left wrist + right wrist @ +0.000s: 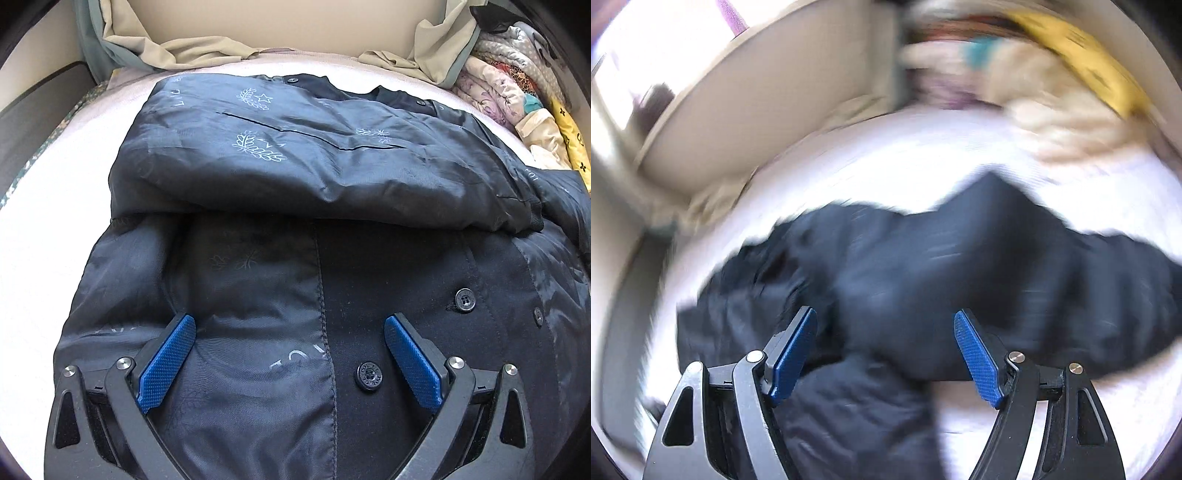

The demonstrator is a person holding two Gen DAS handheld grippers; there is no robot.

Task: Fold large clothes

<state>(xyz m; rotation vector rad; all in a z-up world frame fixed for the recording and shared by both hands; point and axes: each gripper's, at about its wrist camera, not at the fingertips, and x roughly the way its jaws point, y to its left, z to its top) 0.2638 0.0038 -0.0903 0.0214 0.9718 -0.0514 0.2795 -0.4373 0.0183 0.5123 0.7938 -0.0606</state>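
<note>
One dark navy coat (314, 177) lies spread on a white bed sheet (66, 206), inside out in part, so that its shiny lining with pale leaf-and-star emblems faces up. One half is folded over the other: the upper fold forms a thick roll across the middle of the left wrist view, and a long slit pocket (314, 134) runs across it. Below the fold the matte outer cloth shows beside the lining, with a stitched seam between them. Five buttons can be counted in that view: two small ones near the collar at the far edge, and three on the near panel, of which one (368, 376) sits just beside the right blue pad.

The left tongs (290, 358) stand released, wide apart, low over the near panel of the coat with nothing clamped between the two blue pads (166, 363).

The right tongs (886, 358) are likewise released, their pads well apart. The right wrist view is heavily blurred; the coat (923, 266) shows there as one dark mass on the sheet (886, 166) below and beyond the pads, and no cloth is pinched.

At the head of the bed lies crumpled beige bedding (184, 48). To the right sits a pile of patterned fabrics (517, 92), with a yellow printed cloth (572, 147) at its edge.
</note>
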